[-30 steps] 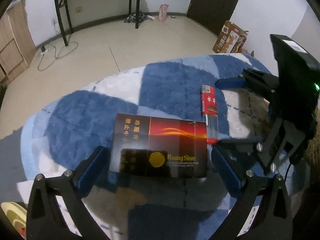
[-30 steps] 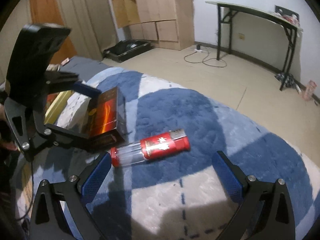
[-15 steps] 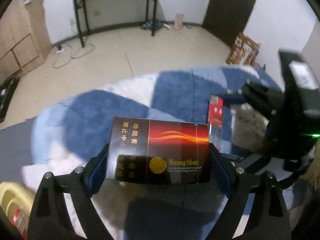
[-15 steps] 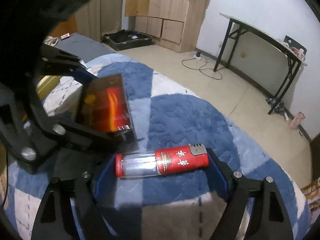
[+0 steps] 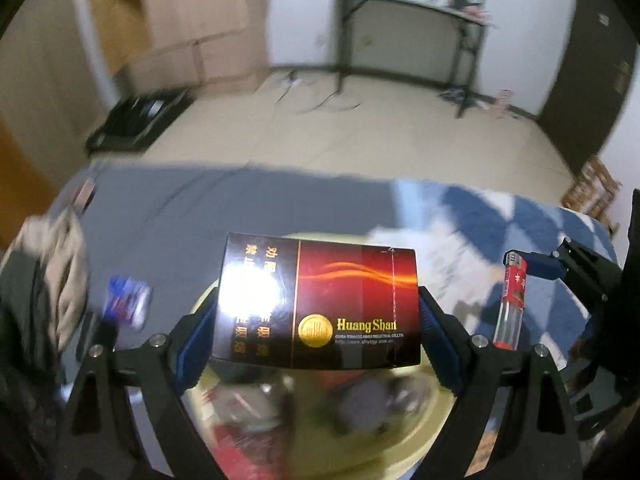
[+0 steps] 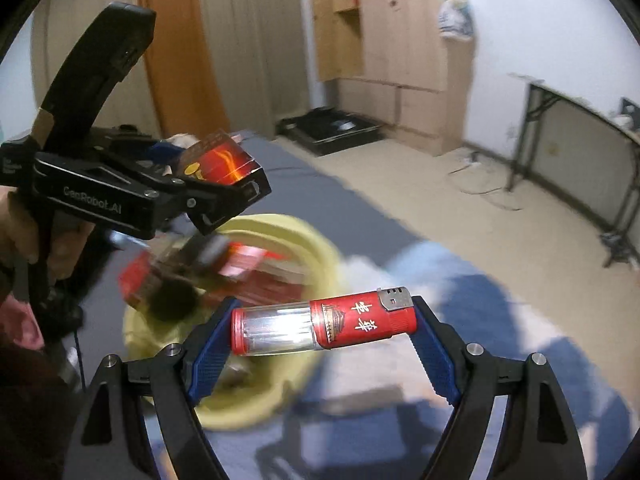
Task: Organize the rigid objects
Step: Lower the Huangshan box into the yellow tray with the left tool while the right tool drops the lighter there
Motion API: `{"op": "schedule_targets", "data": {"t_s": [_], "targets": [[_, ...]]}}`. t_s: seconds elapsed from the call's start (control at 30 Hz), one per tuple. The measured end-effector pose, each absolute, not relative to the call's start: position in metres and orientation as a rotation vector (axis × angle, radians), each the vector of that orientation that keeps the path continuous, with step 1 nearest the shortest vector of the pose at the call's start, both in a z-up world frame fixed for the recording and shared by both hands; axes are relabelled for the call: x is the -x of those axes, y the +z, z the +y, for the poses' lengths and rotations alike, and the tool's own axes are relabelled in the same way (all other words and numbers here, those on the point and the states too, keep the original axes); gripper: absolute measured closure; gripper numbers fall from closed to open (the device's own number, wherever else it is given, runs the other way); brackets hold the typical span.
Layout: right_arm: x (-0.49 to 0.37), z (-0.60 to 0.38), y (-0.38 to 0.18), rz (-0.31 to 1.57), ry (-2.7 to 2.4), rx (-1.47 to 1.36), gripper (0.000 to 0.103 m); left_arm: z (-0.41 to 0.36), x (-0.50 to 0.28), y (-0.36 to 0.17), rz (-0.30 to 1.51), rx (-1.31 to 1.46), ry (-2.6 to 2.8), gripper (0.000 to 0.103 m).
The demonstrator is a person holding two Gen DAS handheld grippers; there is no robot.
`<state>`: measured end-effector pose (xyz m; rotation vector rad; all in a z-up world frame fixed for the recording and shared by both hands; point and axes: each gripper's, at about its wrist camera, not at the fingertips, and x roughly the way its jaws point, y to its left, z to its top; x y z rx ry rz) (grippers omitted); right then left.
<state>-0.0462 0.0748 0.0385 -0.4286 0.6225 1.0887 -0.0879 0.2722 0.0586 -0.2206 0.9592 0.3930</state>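
Note:
My left gripper (image 5: 318, 316) is shut on a dark red Huang Shan cigarette pack (image 5: 320, 300) and holds it in the air above a yellow bowl (image 5: 436, 424). The pack also shows in the right wrist view (image 6: 224, 164), over the bowl (image 6: 304, 236). My right gripper (image 6: 322, 328) is shut on a red and clear lighter (image 6: 324, 326), held by its ends, to the right of the bowl. The lighter also shows in the left wrist view (image 5: 512, 304).
The yellow bowl holds several blurred red and dark items (image 6: 208, 272). It sits on a grey sheet (image 5: 240, 208) beside a blue and white fuzzy blanket (image 6: 500, 320). A small blue and white packet (image 5: 126, 306) lies left of the bowl. A black table (image 5: 412, 36) stands far off.
Both grippers lifted their objects off the blanket and swung left toward the yellow bowl. The pack now hangs over the bowl; the lighter is beside it.

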Motion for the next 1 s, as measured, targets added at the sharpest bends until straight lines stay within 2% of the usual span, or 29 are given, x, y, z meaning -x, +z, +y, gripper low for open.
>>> {"op": "schedule_targets", "data": {"t_s": [0.17, 0.63, 0.7, 0.77, 0.8, 1.0], "targets": [[0.025, 0.13, 0.016, 0.788, 1.064, 0.409, 0.021, 0.301, 0.103, 0.034, 1.041, 0.262, 0.415, 0.013], [0.006, 0.207, -0.025, 0.859, 1.034, 0.531, 0.019, 0.333, 0.112, -0.018, 1.049, 0.465, 0.381, 0.011], [0.007, 0.209, -0.028, 0.866, 1.05, 0.53, 0.019, 0.332, 0.116, -0.016, 1.033, 0.47, 0.386, 0.005], [0.012, 0.206, -0.022, 0.812, 1.052, 0.519, 0.011, 0.327, 0.123, -0.006, 0.98, 0.471, 0.385, 0.0], [0.014, 0.199, -0.019, 0.793, 1.053, 0.506, 0.002, 0.323, 0.13, 0.002, 0.939, 0.465, 0.386, 0.0], [0.037, 0.143, 0.0, 0.67, 1.048, 0.444, 0.0, 0.279, 0.169, 0.03, 0.762, 0.408, 0.451, 0.0]]}}
